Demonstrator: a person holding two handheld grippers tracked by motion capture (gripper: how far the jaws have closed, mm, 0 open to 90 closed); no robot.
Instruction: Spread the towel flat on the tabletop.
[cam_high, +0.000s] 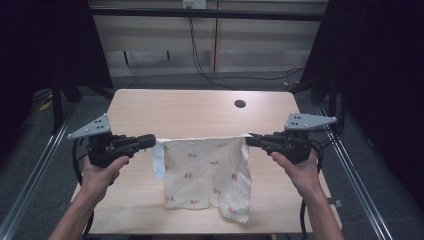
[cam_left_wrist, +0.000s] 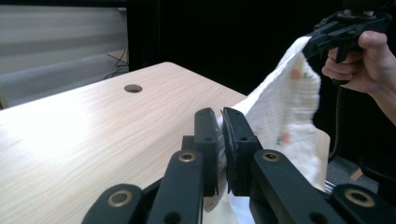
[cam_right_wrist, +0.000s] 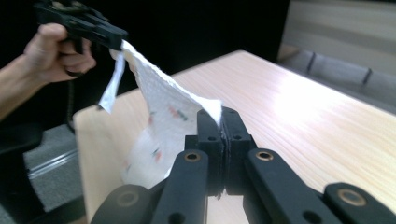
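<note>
A patterned cloth (cam_high: 205, 172) is held stretched above the bench (cam_high: 200, 107), its top edge running left to right, pinched between the closed jaws of the left gripper (cam_high: 150, 141) and the right gripper (cam_high: 250, 140).

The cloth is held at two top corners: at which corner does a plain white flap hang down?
At the corner in the left gripper: there the cloth folds over and shows a plain white strip. The corner in the right gripper shows only flowered fabric.

Cream floral-print cloth (cam_high: 205, 170): the corners pinched in each black two-jaw gripper are hidden between the jaws. Left gripper view: cloth's lower part cut off at bottom edge, behind the jaws. High view: forearms cut off at bottom edge; print motifs too small to identify.
</note>
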